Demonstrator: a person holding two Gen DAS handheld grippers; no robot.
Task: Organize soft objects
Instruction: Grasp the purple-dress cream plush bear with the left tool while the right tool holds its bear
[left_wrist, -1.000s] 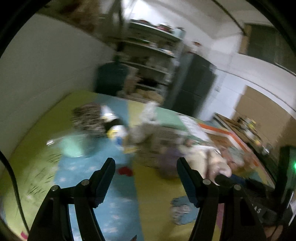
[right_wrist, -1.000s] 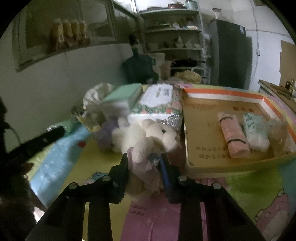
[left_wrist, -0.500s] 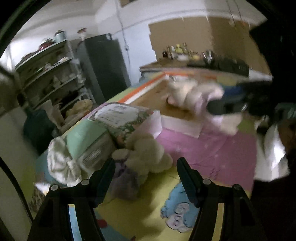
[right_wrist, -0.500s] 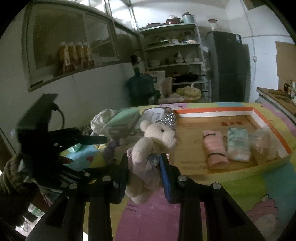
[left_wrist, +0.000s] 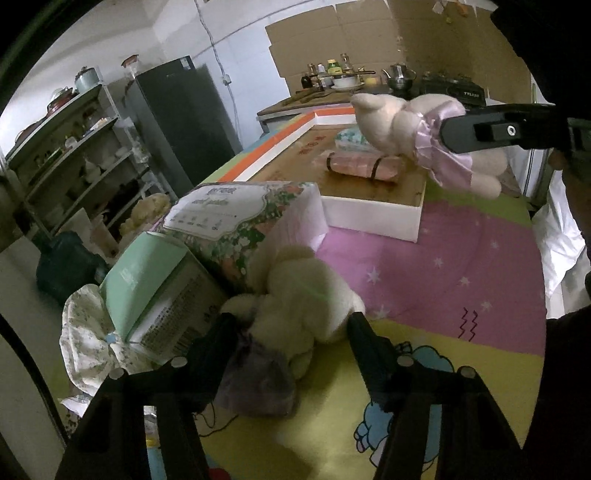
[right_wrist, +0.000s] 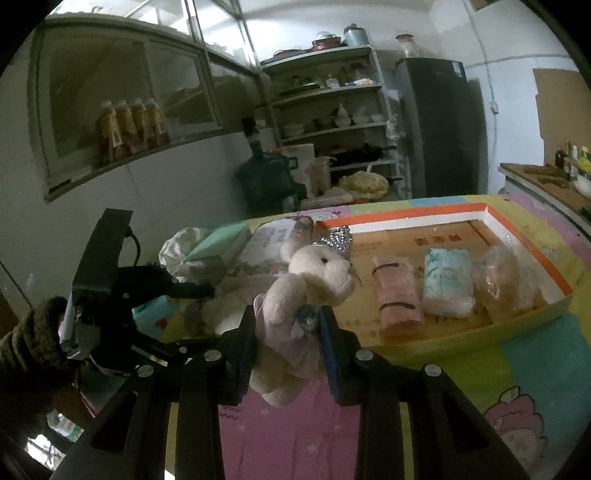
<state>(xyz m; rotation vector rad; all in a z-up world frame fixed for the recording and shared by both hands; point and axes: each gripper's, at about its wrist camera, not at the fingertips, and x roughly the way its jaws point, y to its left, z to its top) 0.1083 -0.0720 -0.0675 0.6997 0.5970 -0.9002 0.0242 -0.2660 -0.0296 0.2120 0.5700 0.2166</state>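
My right gripper (right_wrist: 288, 325) is shut on a cream teddy bear (right_wrist: 310, 273) with a pink dress and silver crown, held in the air before the shallow cardboard box (right_wrist: 532, 317); the bear also shows in the left wrist view (left_wrist: 402, 122). My left gripper (left_wrist: 290, 332) is open, its fingers on either side of a second cream plush toy (left_wrist: 299, 295) with a purple dress that lies on the mat. The box holds a pink rolled towel (right_wrist: 397, 299), a blue-patterned pack (right_wrist: 447, 286) and a clear bag (right_wrist: 506, 284).
A floral tissue pack (left_wrist: 240, 218), a green pack (left_wrist: 155, 277) and a white floral cloth bundle (left_wrist: 88, 339) lie just behind the plush toy. Shelves (right_wrist: 332, 114), a dark fridge (right_wrist: 439, 125) and a water jug (right_wrist: 266, 177) stand beyond the table.
My right gripper has lifted the crowned bear off the mat and carried it towards the box. My left gripper has swung round and closed in on the second plush toy.
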